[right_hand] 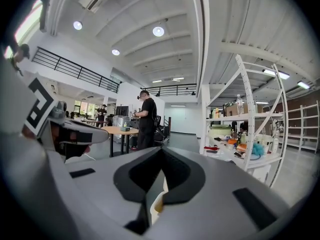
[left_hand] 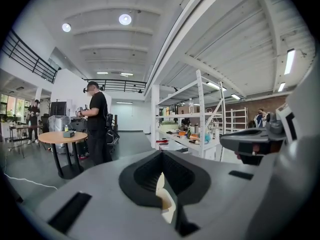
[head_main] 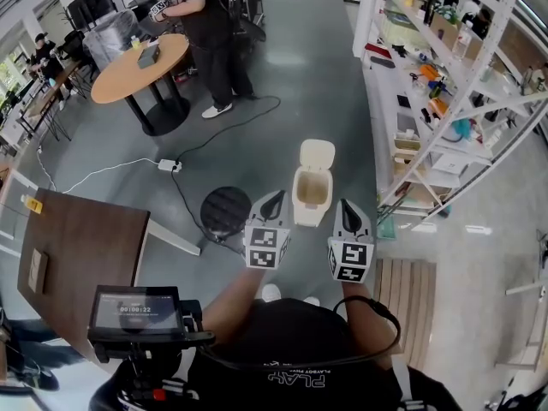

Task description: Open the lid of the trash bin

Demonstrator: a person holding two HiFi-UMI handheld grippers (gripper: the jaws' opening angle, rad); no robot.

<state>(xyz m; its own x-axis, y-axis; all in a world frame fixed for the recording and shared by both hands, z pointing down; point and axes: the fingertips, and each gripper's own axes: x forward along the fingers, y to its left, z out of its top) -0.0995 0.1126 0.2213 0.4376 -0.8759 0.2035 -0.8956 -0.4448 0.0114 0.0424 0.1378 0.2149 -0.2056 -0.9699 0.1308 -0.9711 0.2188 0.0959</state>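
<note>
My left gripper (head_main: 275, 197) and right gripper (head_main: 345, 205) have jaws together, empty; if I bump the trash bin (head_main: 310, 199), its raised lid (head_main: 317, 154) may drop.

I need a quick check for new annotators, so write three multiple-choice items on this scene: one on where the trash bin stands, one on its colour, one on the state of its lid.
1. Where does the trash bin stand?
A. On the round wooden table
B. On the floor beside the white shelving
C. Up on a shelf

2. What colour is the trash bin?
A. Cream
B. Black
C. Blue

3. How is its lid?
A. Shut flat
B. Lying off on the ground
C. Raised upright

Answers:
1 B: the head view shows it on the grey floor next to the shelving.
2 A: its body and lid are both cream.
3 C: the lid stands up at the bin's far edge, leaving the mouth open.
</note>
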